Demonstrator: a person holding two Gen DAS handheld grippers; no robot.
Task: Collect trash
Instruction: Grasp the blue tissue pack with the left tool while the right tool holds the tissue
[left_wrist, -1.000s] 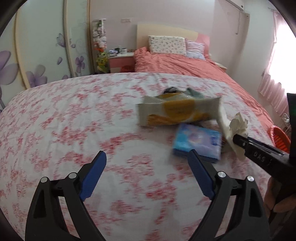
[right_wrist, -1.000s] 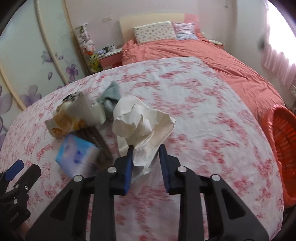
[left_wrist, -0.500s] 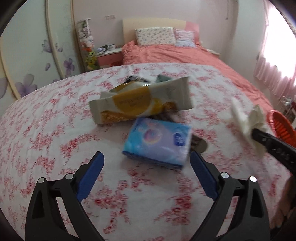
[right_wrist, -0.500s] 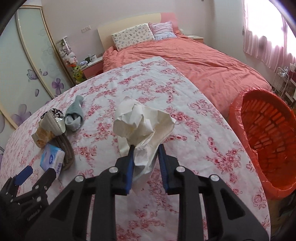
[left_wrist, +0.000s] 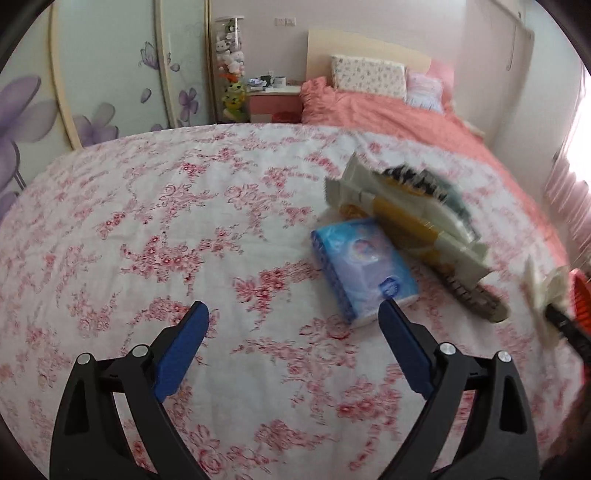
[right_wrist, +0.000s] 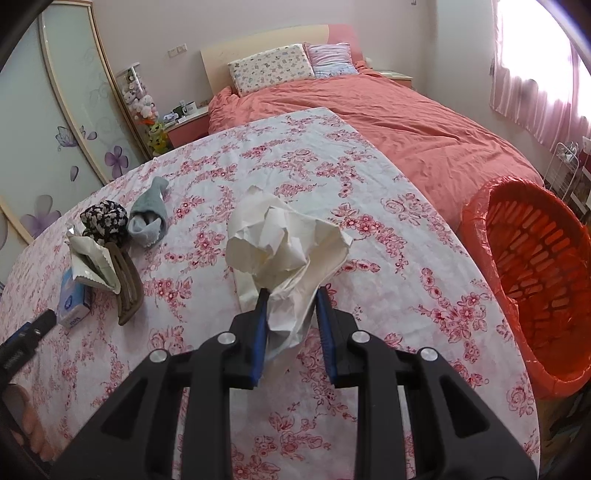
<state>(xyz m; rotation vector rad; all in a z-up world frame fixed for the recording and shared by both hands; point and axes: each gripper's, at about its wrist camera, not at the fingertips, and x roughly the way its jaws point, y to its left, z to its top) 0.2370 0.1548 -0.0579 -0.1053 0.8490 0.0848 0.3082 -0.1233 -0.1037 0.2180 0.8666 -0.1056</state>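
Both grippers are held low over a table covered with a pink-flowered cloth (right_wrist: 369, 192). By the right gripper (right_wrist: 290, 295) a crumpled white paper (right_wrist: 284, 243) is clamped between the blue finger pads (right_wrist: 258, 325); the jaws are drawn narrow around the lower part of the wad, and the bulk of the paper stands up above and ahead of the fingertips, lifted clear of the cloth. This gripper is pointed forward and slightly downward, with the orange basket (right_wrist: 498, 295) set to its right, beside the table edge and lower than the tabletop. The left gripper (left_wrist: 293, 314) is spread wide and nothing is held between its pads; it is aimed down at the cloth, and a blue tissue pack (left_wrist: 364, 267) lies just ahead of its right finger (left_wrist: 400, 343). Behind the pack, touching it, a cream and yellow snack wrapper (left_wrist: 406, 218) is seen lying partly over a brown hair claw (left_wrist: 476, 299). In the right wrist view a black flowered scrunchie (right_wrist: 105, 219) and a grey sock (right_wrist: 149, 210) are seen next to each other beyond the wrapper. Part of the right gripper and its paper is visible, blurred, at the right edge of the left wrist view.
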